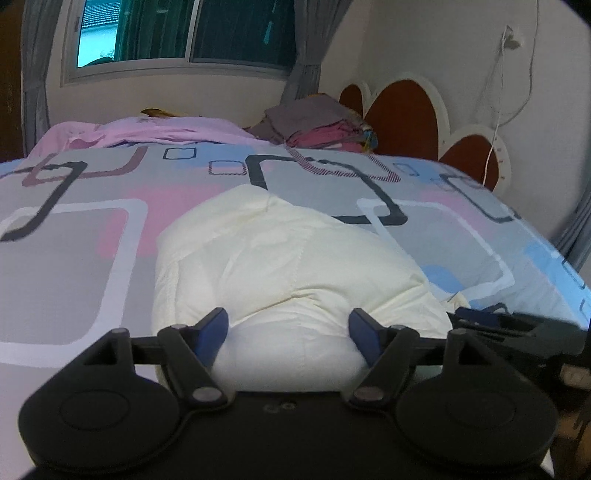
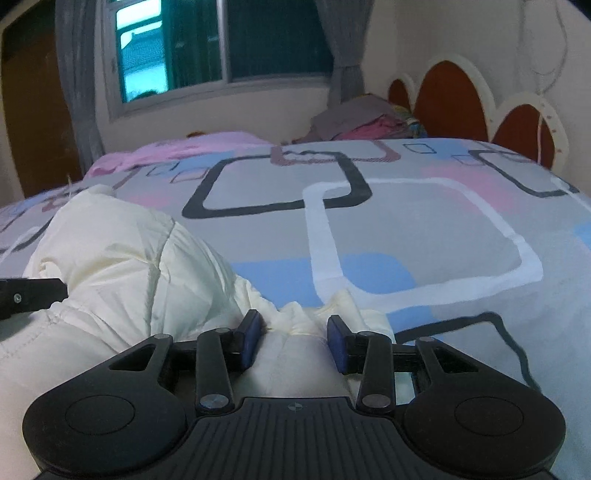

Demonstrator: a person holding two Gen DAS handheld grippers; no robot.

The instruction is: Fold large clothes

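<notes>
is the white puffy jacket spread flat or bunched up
Bunched up: the cream jacket sits as a rounded, puffy mound on the patterned bedspread, not spread flat.

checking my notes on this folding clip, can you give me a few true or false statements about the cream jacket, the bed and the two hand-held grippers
1. The cream padded jacket lies bunched on the patterned bedspread. True.
2. The left hand-held gripper has its blue pads pressed together with nothing between them. False: its jaws stand wide, with a bulge of the jacket between them.
3. The right hand-held gripper has gathered cream fabric between its pads. True.
4. The pile of folded clothes sits right beside the jacket. False: it lies at the far end of the bed, near the headboard.
5. The window is fully covered by the curtains. False: the curtains hang at its sides and the glass shows.
</notes>
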